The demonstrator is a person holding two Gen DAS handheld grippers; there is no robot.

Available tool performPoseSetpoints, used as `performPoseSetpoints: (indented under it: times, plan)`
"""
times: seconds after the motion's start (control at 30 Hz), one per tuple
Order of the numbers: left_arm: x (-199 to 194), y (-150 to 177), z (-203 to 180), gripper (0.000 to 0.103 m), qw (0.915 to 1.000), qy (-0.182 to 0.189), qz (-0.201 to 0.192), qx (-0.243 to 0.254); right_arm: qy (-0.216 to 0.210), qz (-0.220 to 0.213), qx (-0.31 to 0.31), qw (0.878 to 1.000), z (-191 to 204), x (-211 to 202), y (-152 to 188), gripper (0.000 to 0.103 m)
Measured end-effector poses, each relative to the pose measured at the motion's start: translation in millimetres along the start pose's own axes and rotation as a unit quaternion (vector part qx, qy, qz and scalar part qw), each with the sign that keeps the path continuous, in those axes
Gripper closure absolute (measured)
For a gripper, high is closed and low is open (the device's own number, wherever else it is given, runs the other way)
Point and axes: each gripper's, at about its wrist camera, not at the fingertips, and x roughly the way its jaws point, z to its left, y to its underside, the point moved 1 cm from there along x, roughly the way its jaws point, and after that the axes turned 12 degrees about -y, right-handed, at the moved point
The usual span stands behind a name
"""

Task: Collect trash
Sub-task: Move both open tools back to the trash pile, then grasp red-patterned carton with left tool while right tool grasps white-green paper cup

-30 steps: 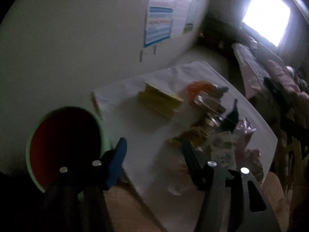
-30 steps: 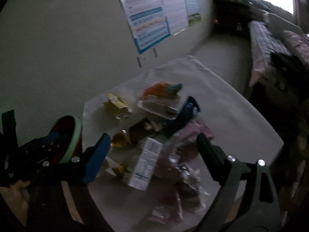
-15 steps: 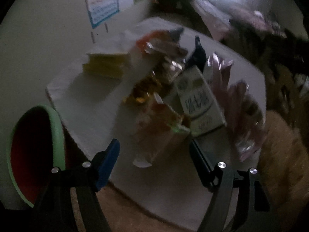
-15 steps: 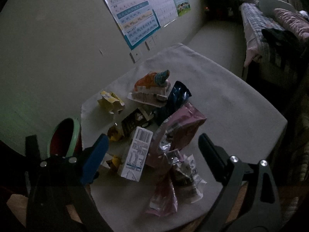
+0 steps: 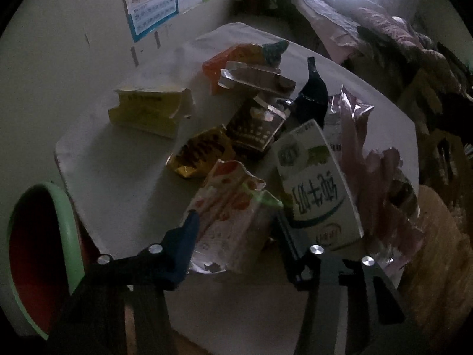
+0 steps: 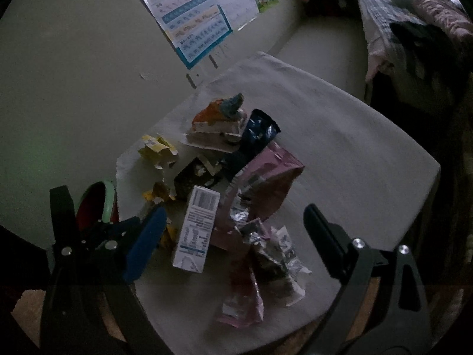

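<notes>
A heap of trash lies on a white-covered table (image 5: 118, 162). My left gripper (image 5: 236, 222) points down at the heap's near edge. A white wrapper with red strawberry prints (image 5: 230, 207) sits between its blue finger and its dark finger. The jaws are closing, with the pads at the wrapper's two sides and no squeeze showing. A white milk carton (image 5: 316, 183) lies just right of it. My right gripper (image 6: 233, 236) hangs open above the same carton (image 6: 195, 230) and some pink foil wrappers (image 6: 266, 183), touching nothing. A green-rimmed bin with a red inside (image 5: 63, 236) stands at the table's left edge.
More trash lies farther back: a yellow box (image 5: 147, 112), an orange bag (image 5: 233, 59), a dark blue bag (image 5: 313, 94), a gold wrapper (image 5: 204, 153). Posters (image 6: 195, 23) hang on the wall behind. Bedding (image 6: 414, 14) is piled at the right. The table's (image 6: 354, 162) right half is bare cloth.
My left gripper has come down and forward onto the heap, and its jaws now stand narrower, around the strawberry wrapper. The right gripper has sunk slightly and rolled, still open.
</notes>
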Motion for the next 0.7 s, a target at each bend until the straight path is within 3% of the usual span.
performPoseSetpoints:
  times: [0.1, 0.13, 0.47, 0.7]
  plan:
    - [0, 0, 0, 0.082, 1.0, 0.006, 0.0, -0.003, -0.004, 0.007, 0.011, 1.0, -5, 4, 2, 0.011]
    - [1, 0, 0, 0.084, 1.0, 0.005, 0.003, -0.007, -0.005, 0.009, 0.014, 1.0, -6, 6, 2, 0.011]
    - [-6, 6, 18, 0.091, 0.9983, 0.026, 0.001, -0.053, -0.004, 0.022, 0.027, 0.999, -13, 13, 6, 0.011]
    - [-32, 9, 34, 0.092, 0.9953, 0.016, -0.026, -0.092, 0.022, 0.038, 0.026, 0.999, -24, 16, 8, 0.011]
